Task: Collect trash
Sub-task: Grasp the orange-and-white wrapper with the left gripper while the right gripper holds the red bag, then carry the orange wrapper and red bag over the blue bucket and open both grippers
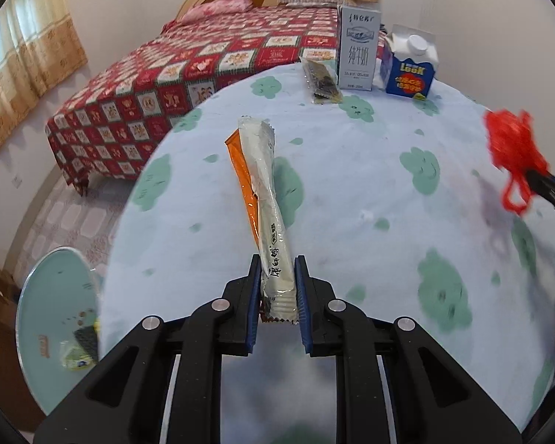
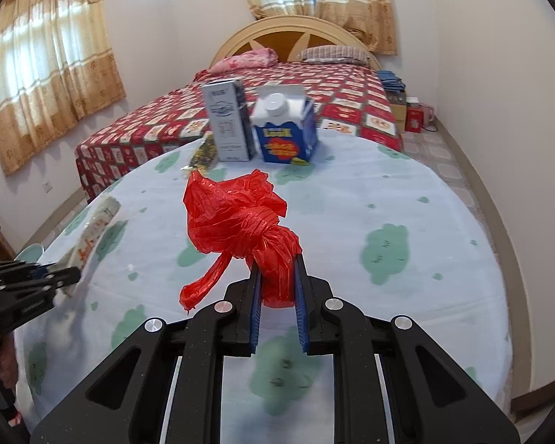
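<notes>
My left tongs (image 1: pixel 277 277) are clamped on the near end of a long white-and-orange snack wrapper (image 1: pixel 264 192), which sticks out ahead over the counter (image 1: pixel 351 192). My right tongs (image 2: pixel 277 277) grip a knotted red plastic bag (image 2: pixel 240 218), bunched above their tips.

Setting: home bedroom. Double bed (image 2: pixel 262 111) w/ red patchwork-print cover, rounded cream-and-wood headboard (image 2: pixel 296 33), pink pillow (image 2: pixel 246 60) + striped pillow (image 2: pixel 333 53). Beige curtains (image 2: pixel 51 70) over windows on two walls, daylight coming through. Tiled patterned floor (image 1: pixel 66 218). Round desk (image 2: pixel 388 192) near the bed foot, covered w/ pale blue cloth, green cloud print. Boxes + small household items (image 2: pixel 407 107) stacked on the floor by the bed's far side. Plain white walls.
</notes>
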Available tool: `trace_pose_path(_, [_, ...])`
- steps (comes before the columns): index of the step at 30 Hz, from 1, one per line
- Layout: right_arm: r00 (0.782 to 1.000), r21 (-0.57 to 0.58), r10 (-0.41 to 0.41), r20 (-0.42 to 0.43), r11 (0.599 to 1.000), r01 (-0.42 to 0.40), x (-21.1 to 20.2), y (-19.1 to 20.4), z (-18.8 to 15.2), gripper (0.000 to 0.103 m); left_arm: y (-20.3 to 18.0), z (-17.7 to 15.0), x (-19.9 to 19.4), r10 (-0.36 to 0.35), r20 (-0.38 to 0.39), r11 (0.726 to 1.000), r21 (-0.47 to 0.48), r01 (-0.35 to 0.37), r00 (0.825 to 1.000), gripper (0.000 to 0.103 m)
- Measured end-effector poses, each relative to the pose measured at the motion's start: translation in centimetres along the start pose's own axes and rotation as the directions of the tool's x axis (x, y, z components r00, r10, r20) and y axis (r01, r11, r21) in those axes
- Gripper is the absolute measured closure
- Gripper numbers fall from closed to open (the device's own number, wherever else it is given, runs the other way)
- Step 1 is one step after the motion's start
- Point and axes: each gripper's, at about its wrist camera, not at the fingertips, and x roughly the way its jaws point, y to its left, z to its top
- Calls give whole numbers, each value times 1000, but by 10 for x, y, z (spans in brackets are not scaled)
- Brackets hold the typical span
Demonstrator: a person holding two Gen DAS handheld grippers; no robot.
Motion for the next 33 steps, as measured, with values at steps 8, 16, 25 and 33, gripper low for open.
trace_pose_path(8, [999,-50,43,1,998,-43,9,43,3,86,36,-21,-35,49,62,999,-20,-48,997,85])
trace_pose_path(16, [995,-106,97,10,990,-95,15,87,3,86,79,-31,-47,122,95,987,-112,-111,988,85])
trace_pose_path(25, [990,-162,142,10,977,-138,19,131,2,86,125,-57,-63,200,97,969,-170,-182,975,85])
trace_pose_path(33, [983,-200,182,5,963,-178,24,165,0,86,160,-79,-79,253,82,949,-213,-231,964,85])
